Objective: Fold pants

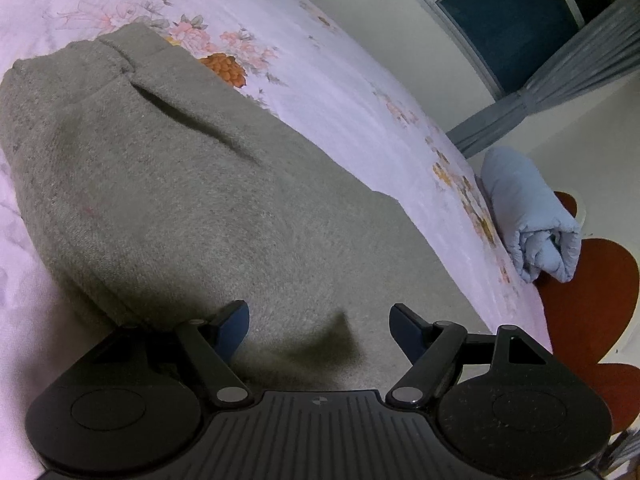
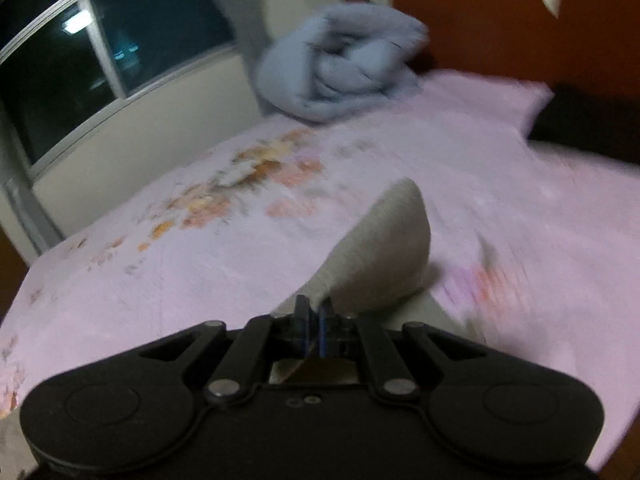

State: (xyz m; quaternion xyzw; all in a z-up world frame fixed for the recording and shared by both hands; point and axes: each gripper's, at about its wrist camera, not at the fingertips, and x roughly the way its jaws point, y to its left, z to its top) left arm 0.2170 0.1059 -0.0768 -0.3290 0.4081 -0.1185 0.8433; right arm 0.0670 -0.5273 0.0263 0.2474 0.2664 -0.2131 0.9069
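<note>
I found the grey fleece pants lying flat on the pink floral bedsheet, waistband toward 11 o'clock. My left hand-held gripper hovered over them, jaws wide and empty. My right hand-held gripper was clamped on a grey fabric end, lifted at 1 o'clock. Risk, as I judged it: the pinch looked thin, so a fast swing could pull the cloth free or skew the fold.

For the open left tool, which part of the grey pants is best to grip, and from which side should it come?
Probably the near hem of the grey pants, directly under the left tool. Its fingers already straddle that flat cloth, so it could come down from above and pinch the edge. The far waistband looks thick and bunched, and it lies further away on the bed sheet.
</note>
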